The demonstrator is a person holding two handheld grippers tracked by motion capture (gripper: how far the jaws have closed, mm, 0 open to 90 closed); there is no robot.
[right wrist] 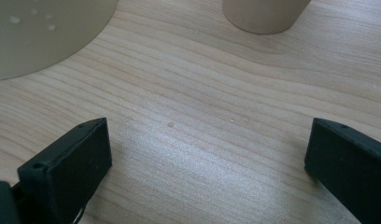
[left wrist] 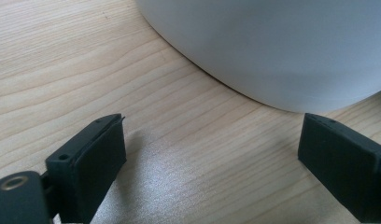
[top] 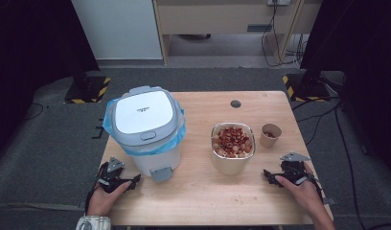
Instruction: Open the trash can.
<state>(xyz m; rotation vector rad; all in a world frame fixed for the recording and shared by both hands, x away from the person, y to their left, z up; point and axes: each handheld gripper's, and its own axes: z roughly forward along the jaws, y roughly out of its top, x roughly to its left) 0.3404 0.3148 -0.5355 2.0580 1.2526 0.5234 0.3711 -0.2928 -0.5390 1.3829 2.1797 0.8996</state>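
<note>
A white pedal bin [top: 146, 129] with a grey lid and a blue liner stands on the left of the wooden table [top: 198, 196]. Right of it sits a metal bowl [top: 233, 143] heaped with red and pale pieces, and beside that a small paper cup [top: 270, 135]. My left gripper [top: 131, 181] rests on the table near the bin's pedal, open, with the bin's white wall [left wrist: 282, 51] close ahead. My right gripper [top: 269, 174] lies at the front right, open, nothing between its jaws; the bowl's side [right wrist: 44, 32] and the cup's base [right wrist: 263, 16] are ahead.
A round dark grommet [top: 235, 103] sits in the tabletop near the far edge. Black stands with striped bases [top: 306, 88] flank the table on grey carpet. Bare wood lies along the front edge between the two hands.
</note>
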